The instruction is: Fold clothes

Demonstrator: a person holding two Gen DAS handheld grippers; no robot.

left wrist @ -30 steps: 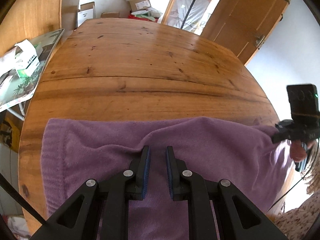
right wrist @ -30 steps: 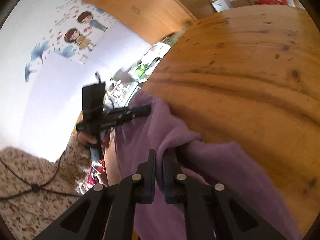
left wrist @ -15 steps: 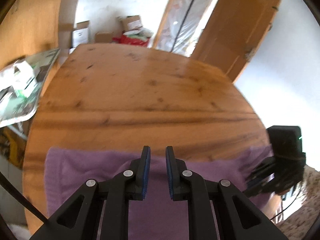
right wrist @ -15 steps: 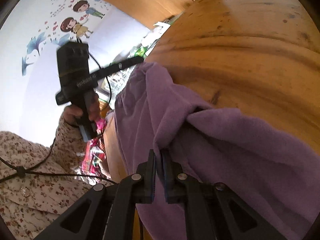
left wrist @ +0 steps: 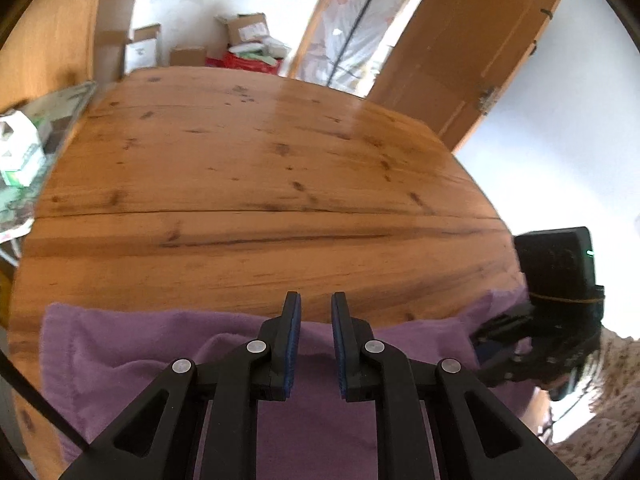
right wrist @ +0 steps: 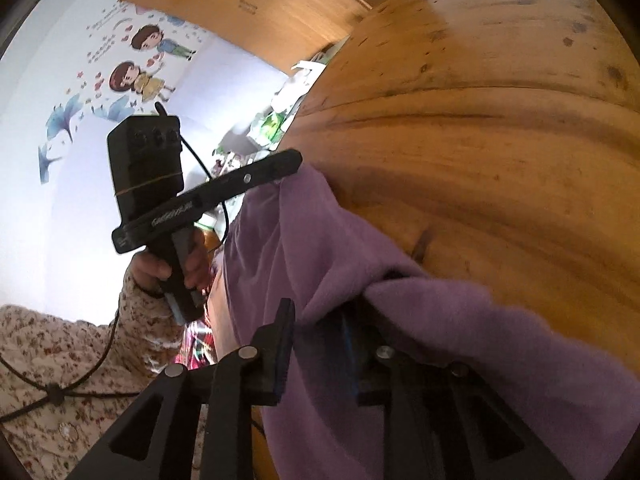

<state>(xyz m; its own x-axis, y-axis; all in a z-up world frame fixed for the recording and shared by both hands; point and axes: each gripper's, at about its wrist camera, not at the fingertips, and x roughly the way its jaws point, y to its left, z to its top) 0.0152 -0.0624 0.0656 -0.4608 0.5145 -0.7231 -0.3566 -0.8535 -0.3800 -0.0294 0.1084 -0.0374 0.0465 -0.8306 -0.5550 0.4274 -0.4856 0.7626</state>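
— Where's the cloth [left wrist: 320, 432]?
— Spread along the near edge of the table [left wrist: 248, 184], partly hanging off it.
— Left gripper [left wrist: 316, 344]?
— Fingers apart, empty, hovering above the cloth's far hem.
— Right gripper [right wrist: 316, 356]?
— Jaws parted around a raised fold, not pinching it.
— Why there?
— Probably spaced wide along one edge, either to take or to drop a fold evenly.

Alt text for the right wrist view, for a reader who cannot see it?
The right gripper, open, has purple cloth draped between its fingers at the wooden table edge. A hand holds the left gripper over the cloth's far end.
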